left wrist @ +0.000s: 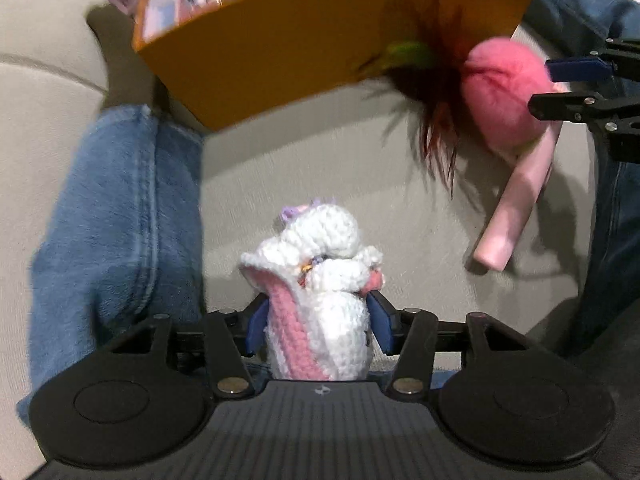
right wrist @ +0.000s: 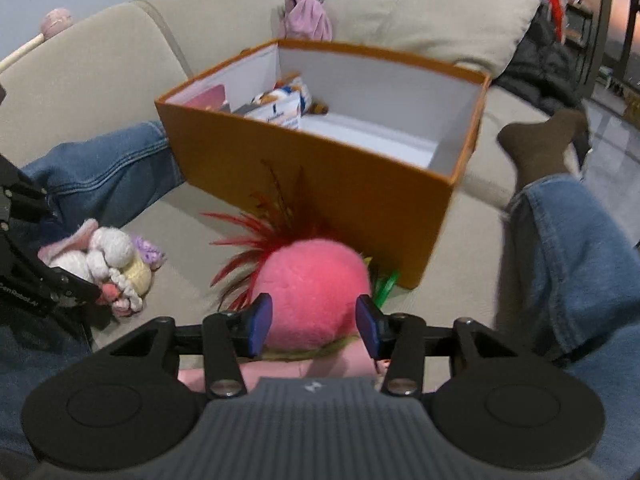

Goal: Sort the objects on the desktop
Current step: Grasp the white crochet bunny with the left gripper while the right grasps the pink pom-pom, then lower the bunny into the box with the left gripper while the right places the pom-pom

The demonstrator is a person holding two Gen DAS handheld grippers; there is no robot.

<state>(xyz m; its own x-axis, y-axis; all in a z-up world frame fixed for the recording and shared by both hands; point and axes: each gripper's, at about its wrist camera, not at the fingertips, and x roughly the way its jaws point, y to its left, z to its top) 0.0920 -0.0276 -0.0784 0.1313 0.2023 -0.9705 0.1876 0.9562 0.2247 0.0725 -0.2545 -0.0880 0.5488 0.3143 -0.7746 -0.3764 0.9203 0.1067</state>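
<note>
At the far left of the right wrist view, a pale pink round-headed stick rests on the back of the beige sofa. Below it, a leg in blue jeans lies across the seat.

The left claw is clenched on a white and pink crocheted toy, its blue pads pressing the toy's sides. The toy stands upright between them, above the sofa seat. From the right wrist view the same toy shows low at the left, pinched by the black frame of the left claw, with yellow and lilac crocheted parts hanging beside it.

In the middle sits an open orange box with a white inside, on the sofa seat between the person's legs. A small printed carton and other small items lie in its far left corner; the rest of its floor is bare. A lilac cloth is bunched behind the box, next to a beige cushion.

The right claw grasps a feather toy by its pink fuzzy ball. Red and dark feathers fan out from the ball toward the near wall of the box, just beside it. In the left wrist view the ball's pale pink handle slants down toward the seat.

At the right, the other jeans leg ends in a brown sock.
</note>
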